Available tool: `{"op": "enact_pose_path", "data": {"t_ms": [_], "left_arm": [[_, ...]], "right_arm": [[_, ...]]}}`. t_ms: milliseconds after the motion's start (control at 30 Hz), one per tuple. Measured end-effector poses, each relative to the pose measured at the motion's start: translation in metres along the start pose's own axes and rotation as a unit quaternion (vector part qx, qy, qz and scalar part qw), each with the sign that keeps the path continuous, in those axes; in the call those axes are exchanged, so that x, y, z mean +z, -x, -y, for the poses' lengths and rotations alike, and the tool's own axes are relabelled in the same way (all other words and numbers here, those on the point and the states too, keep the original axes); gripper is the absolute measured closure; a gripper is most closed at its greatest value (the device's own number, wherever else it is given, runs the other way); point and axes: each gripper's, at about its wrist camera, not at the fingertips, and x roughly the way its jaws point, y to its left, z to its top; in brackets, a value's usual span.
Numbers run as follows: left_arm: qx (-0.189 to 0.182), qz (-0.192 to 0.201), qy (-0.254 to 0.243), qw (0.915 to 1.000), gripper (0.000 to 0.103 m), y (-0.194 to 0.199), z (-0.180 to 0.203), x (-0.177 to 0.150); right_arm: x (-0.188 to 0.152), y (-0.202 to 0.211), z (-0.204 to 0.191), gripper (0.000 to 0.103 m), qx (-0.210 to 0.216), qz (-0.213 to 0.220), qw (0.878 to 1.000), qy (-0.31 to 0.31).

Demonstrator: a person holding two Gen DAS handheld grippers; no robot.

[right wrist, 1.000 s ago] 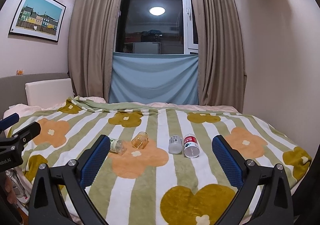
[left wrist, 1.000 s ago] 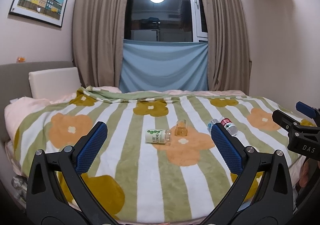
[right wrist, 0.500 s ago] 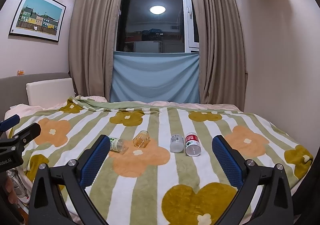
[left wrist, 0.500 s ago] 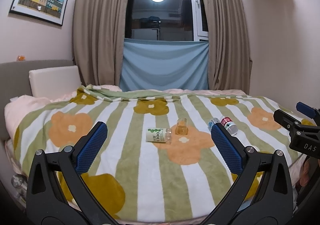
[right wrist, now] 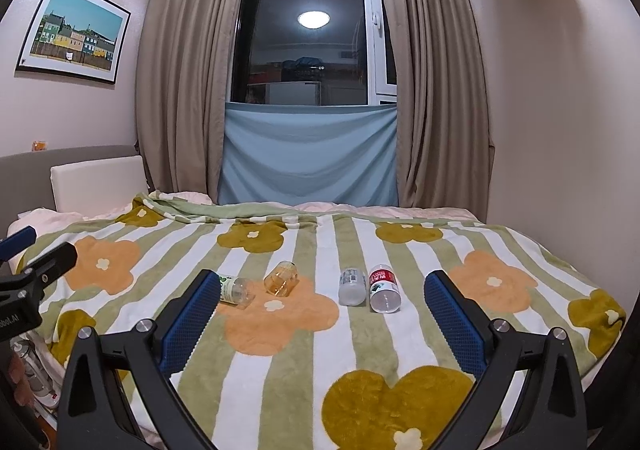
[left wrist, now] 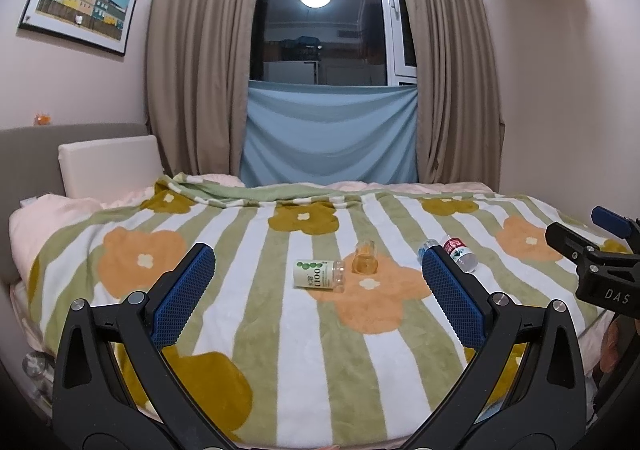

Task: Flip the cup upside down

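The amber cup (right wrist: 281, 278) lies tipped on its side on the flowered blanket (right wrist: 280, 362), on the far edge of an orange flower near the bed's middle, with a green-labelled bottle (left wrist: 319, 275) lying just beside it on the left and a clear bottle (right wrist: 352, 287) and a red-labelled bottle (right wrist: 383, 288) lying side by side to its right, apart from it. The left gripper (left wrist: 318, 286) and the right gripper (right wrist: 318, 308) both hang over the near edge of the bed with their blue pads spread wide and nothing between them, well short of the cup. A broad stretch of bare blanket lies between the grippers and the row of things, and the blanket runs on bare behind them toward the curtains (right wrist: 436, 98).
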Motion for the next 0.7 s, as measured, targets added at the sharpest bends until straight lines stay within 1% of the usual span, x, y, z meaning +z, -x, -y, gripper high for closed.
{"op": "enact_pose_path", "data": {"t_ms": [700], "left_arm": [[-0.008,-0.005,-0.003,1.0,0.0,-0.0044,0.0032,0.0]], "right_arm": [[-0.0008,-0.0018,-0.0031,0.001,0.001,-0.003,1.0,-0.006]]}}
